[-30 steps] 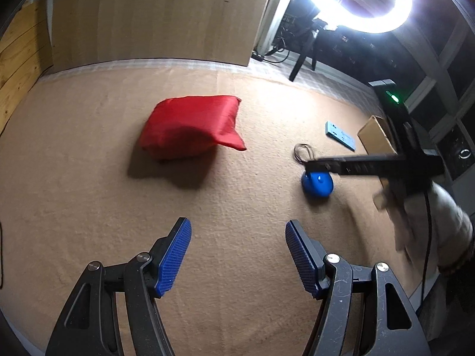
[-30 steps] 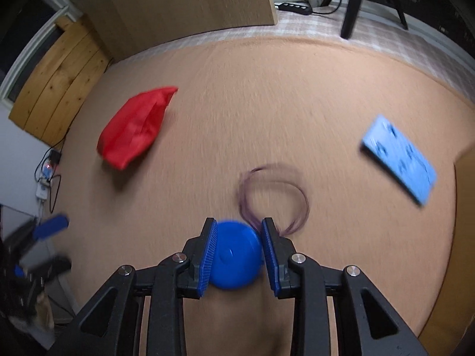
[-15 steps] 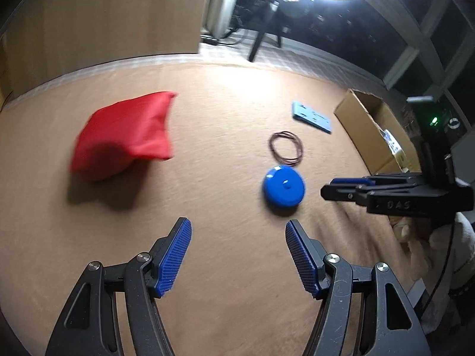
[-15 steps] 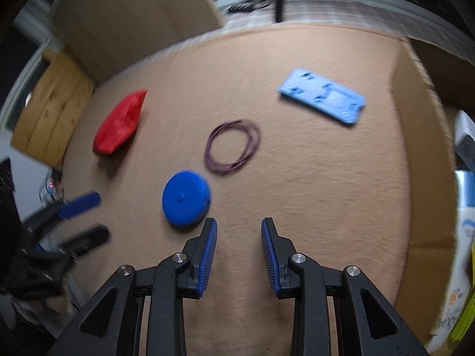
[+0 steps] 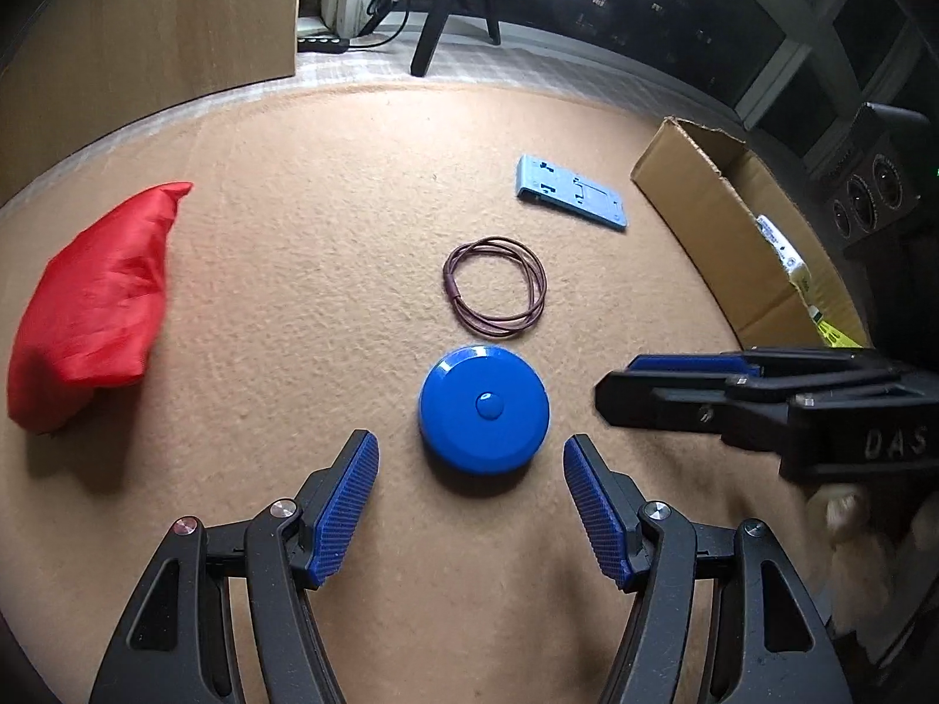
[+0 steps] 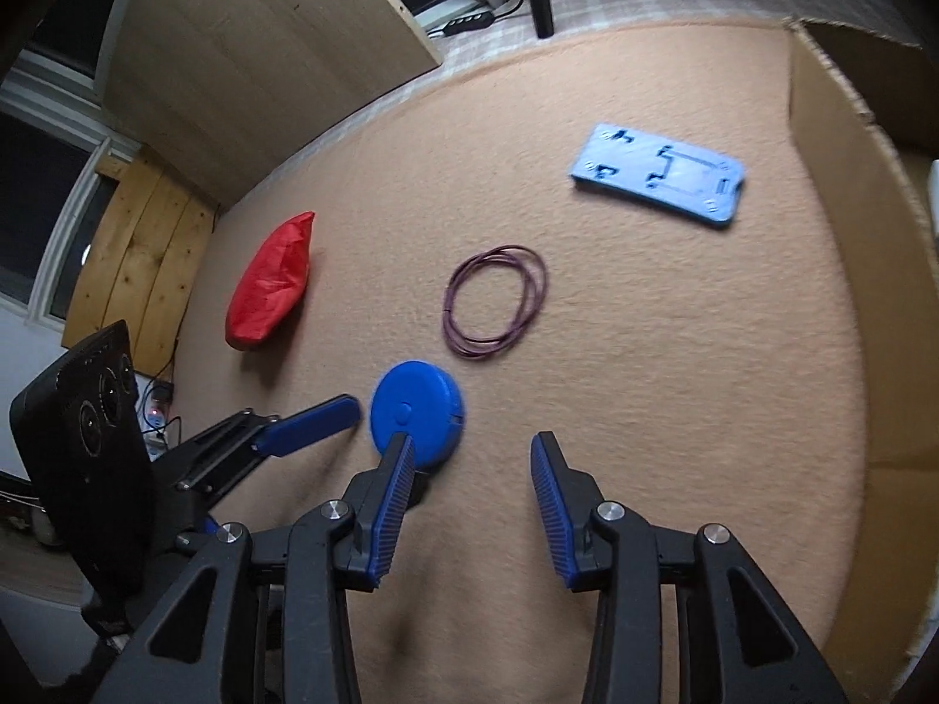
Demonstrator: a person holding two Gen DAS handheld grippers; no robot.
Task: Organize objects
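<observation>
My left claw [image 5: 469,504] hovers apart over the blue disc [image 5: 485,409], which lies just below the cord loop [image 5: 496,285]; my right claw [image 6: 469,498], jaws just widened, is empty. Closing off-centre could skid the disc away.

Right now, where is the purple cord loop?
The purple cord loop lies flat mid-carpet in both wrist views, between the blue round case nearer the cameras and the light-blue plate beyond it.

On the tabletop [image 5: 264,246] the disc [image 5: 484,408] lies nearest, the cord loop [image 5: 496,284] just behind it, the plate [image 5: 572,192] farther back, the pouch [image 5: 94,305] far left, the box [image 5: 722,223] right.
</observation>
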